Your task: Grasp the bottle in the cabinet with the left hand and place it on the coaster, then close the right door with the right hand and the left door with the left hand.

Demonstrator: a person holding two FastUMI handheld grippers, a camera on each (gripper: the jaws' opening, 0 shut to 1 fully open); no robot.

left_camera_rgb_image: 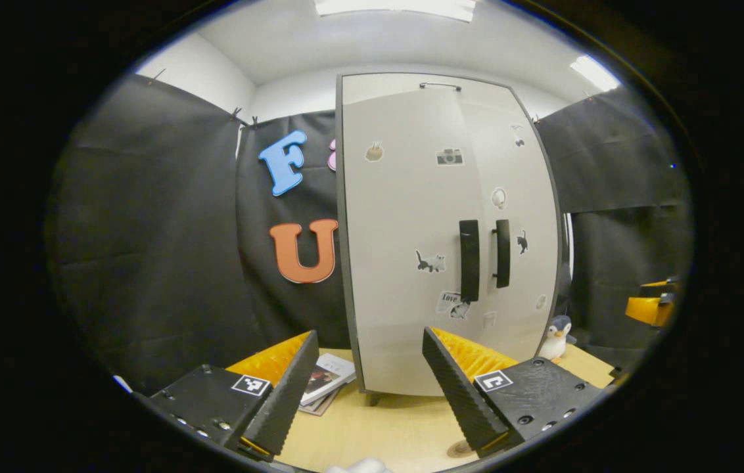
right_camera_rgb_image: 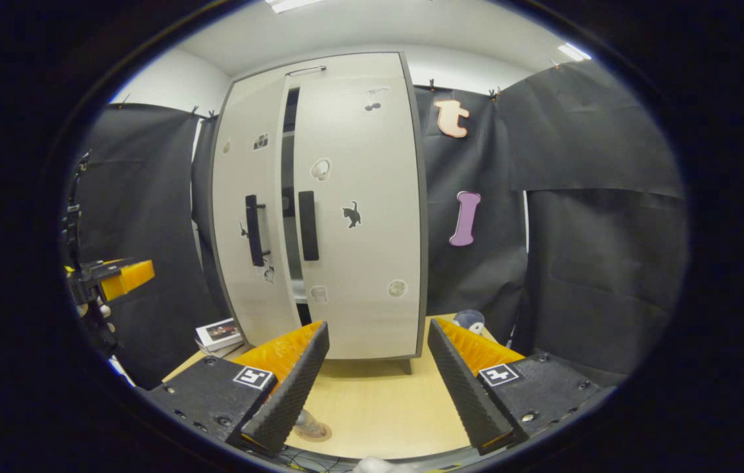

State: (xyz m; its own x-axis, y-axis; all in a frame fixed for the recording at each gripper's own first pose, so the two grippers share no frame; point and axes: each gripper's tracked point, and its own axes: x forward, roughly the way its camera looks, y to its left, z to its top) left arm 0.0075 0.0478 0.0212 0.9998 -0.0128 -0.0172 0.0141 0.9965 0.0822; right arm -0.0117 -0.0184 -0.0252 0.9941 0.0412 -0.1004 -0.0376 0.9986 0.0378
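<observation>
In the left gripper view, the left gripper hangs spread and empty over the tabletop, facing the cabinet; its doors look nearly closed. In the right gripper view, the right gripper is spread and empty; a gap shows between the doors, and the bottle stands on the coaster by its left finger.

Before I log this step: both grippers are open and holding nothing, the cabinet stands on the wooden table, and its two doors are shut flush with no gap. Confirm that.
Not quite. The cabinet doors are not flush: the right gripper view shows a dark gap between them. The rest holds: the left gripper and right gripper are open and hold nothing, and the cabinet stands on the wooden table.
</observation>
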